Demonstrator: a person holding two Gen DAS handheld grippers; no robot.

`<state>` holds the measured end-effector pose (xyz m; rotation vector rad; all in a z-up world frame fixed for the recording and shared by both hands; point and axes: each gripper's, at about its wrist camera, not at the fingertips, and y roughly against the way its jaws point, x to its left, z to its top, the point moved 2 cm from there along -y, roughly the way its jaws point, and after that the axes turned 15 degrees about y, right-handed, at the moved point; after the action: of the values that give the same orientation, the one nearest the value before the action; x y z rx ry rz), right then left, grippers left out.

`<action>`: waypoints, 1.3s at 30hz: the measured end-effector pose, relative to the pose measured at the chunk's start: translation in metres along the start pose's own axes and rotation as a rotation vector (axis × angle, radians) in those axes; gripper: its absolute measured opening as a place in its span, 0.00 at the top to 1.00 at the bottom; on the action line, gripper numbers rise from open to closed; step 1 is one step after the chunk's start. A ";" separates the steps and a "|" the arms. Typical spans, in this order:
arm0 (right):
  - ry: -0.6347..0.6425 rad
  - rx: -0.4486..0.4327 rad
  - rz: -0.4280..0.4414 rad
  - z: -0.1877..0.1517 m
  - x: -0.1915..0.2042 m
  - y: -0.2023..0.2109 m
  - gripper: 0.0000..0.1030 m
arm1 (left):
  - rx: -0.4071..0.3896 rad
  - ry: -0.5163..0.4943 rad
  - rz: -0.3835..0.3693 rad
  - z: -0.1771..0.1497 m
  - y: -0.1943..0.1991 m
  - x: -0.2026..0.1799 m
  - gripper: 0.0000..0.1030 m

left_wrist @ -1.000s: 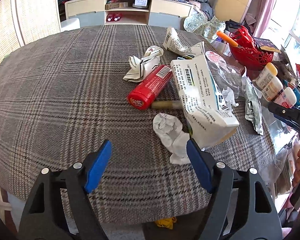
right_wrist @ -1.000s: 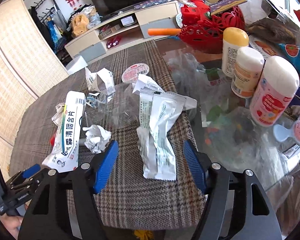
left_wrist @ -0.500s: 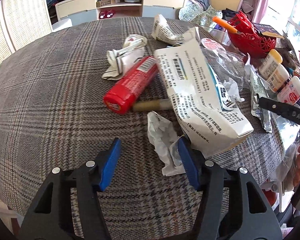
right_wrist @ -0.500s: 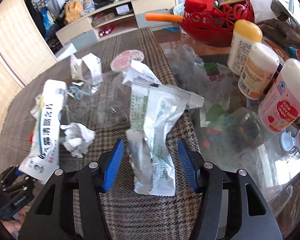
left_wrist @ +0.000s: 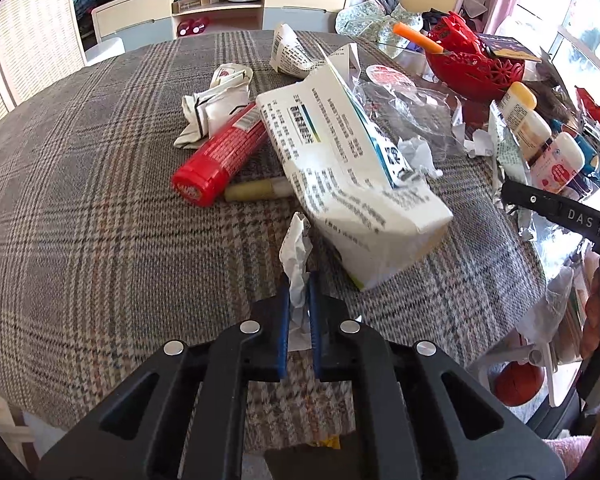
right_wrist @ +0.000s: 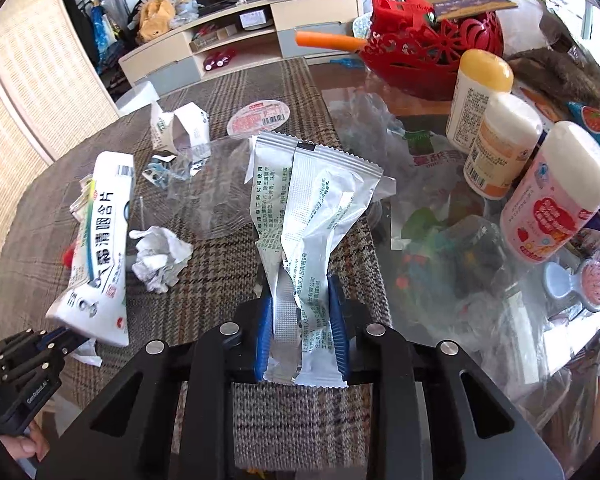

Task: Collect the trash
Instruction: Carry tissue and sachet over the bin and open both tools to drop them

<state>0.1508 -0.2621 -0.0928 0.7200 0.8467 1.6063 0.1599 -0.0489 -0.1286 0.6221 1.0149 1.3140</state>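
My left gripper point(left_wrist: 299, 286) is shut on a crumpled white paper point(left_wrist: 297, 264) near the front edge of the plaid tablecloth point(left_wrist: 100, 200). My right gripper point(right_wrist: 299, 300) is shut on the near end of a silver foil packet point(right_wrist: 312, 216) that lies on the cloth. More trash lies around: a white medicine box point(left_wrist: 348, 176), also in the right wrist view point(right_wrist: 100, 240), a red tube point(left_wrist: 224, 152), a crumpled paper ball point(right_wrist: 158, 258), clear plastic wrap point(right_wrist: 204, 196) and torn paper point(left_wrist: 292, 56).
A red basket point(right_wrist: 432, 44) with an orange stick point(right_wrist: 328, 40) stands at the back right. Three bottles point(right_wrist: 500, 148) and a pink hairbrush point(right_wrist: 596, 280) stand on the glass to the right. A round lid point(right_wrist: 258, 118) lies beyond the packet. The left gripper's body point(right_wrist: 24, 376) shows low left.
Both grippers moved forward and closed. The left one closed on the crumpled white paper, the right one on the silver foil packet.
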 end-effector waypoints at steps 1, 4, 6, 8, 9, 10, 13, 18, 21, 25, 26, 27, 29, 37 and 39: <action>0.000 -0.002 0.002 -0.002 0.000 0.003 0.74 | -0.002 -0.001 0.005 -0.003 0.003 0.002 0.93; 0.001 0.000 0.009 -0.013 0.000 0.017 0.74 | -0.012 -0.001 0.015 -0.015 0.016 0.007 0.93; 0.002 0.003 0.019 -0.024 0.002 0.024 0.74 | -0.016 0.007 0.008 -0.024 0.027 0.011 0.93; 0.007 0.010 0.027 -0.038 0.005 0.032 0.74 | -0.018 0.017 -0.004 -0.032 0.037 0.015 0.93; 0.006 0.009 0.033 -0.044 0.008 0.036 0.74 | -0.023 0.020 -0.011 -0.038 0.043 0.016 0.93; 0.005 0.004 0.042 -0.050 0.011 0.040 0.74 | -0.029 0.019 -0.017 -0.046 0.049 0.016 0.93; 0.018 -0.016 0.061 -0.068 0.024 0.055 0.74 | -0.032 0.004 -0.031 -0.068 0.064 0.013 0.93; 0.052 -0.011 0.102 -0.102 0.053 0.068 0.74 | -0.029 -0.015 -0.052 -0.115 0.079 0.008 0.93; 0.070 -0.004 0.128 -0.123 0.068 0.073 0.74 | -0.015 -0.018 -0.052 -0.140 0.079 0.008 0.93; 0.072 0.015 0.159 -0.149 0.084 0.073 0.74 | -0.006 -0.027 -0.036 -0.169 0.079 0.008 0.93; 0.072 0.021 0.166 -0.154 0.087 0.072 0.74 | -0.002 -0.025 -0.036 -0.174 0.077 0.008 0.93; 0.073 0.029 0.170 -0.161 0.091 0.070 0.74 | 0.002 -0.022 -0.038 -0.181 0.075 0.009 0.93; 0.072 0.045 0.176 -0.173 0.096 0.065 0.74 | 0.013 -0.011 -0.040 -0.193 0.069 0.010 0.93; 0.069 0.142 0.223 -0.206 0.114 0.028 0.74 | 0.071 0.016 -0.047 -0.226 0.031 0.025 0.93; 0.070 0.157 0.236 -0.209 0.118 0.021 0.74 | 0.089 0.016 -0.042 -0.233 0.020 0.030 0.93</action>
<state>-0.0537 -0.1800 -0.1903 0.9067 0.9753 1.7967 -0.0548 -0.0550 -0.2260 0.6545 1.0986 1.2444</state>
